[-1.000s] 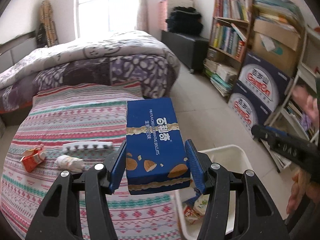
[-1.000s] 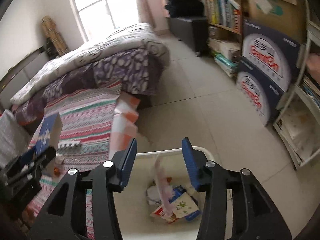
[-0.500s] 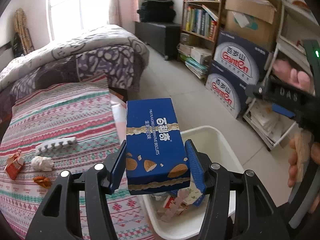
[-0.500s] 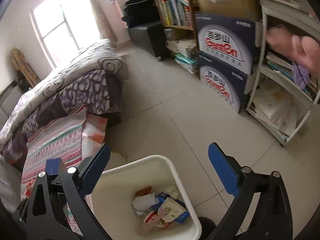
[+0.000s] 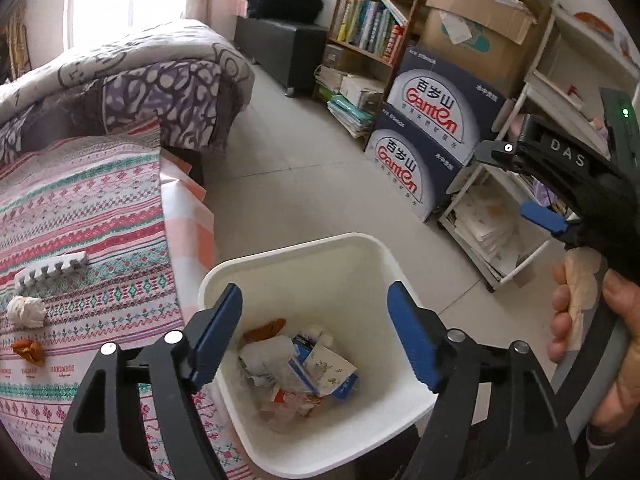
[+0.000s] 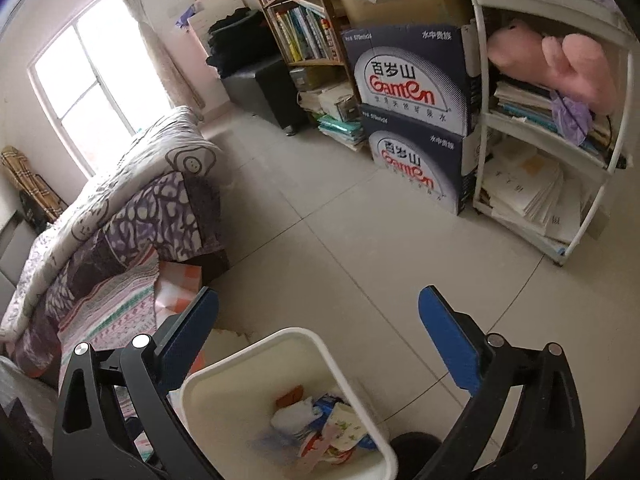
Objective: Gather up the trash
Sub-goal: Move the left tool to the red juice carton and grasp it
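Observation:
A white trash bin (image 5: pixel 288 256) stands on the floor beside the striped bed (image 5: pixel 80 208); it holds wrappers, paper and a blue box among them. My left gripper (image 5: pixel 316 336) is open and empty above the bin. My right gripper (image 6: pixel 320 344) is open and empty over the bin (image 6: pixel 208 384); its body also shows in the left wrist view (image 5: pixel 568 184). On the bed lie a white crumpled tissue (image 5: pixel 26 311), an orange wrapper (image 5: pixel 28 352) and a white toothed foam piece (image 5: pixel 50 266).
Two stacked dark blue water cartons (image 5: pixel 424 132) and a white shelf rack (image 6: pixel 548 152) stand at the right wall. A bookshelf (image 5: pixel 372 24) and a black bench (image 5: pixel 280 48) stand at the back. A second bed with a purple quilt (image 5: pixel 140 76) lies behind.
My left gripper opened and the blue biscuit box left its jaws; the gripper moved right over the bin. My right gripper opened wide and drew back from the bin.

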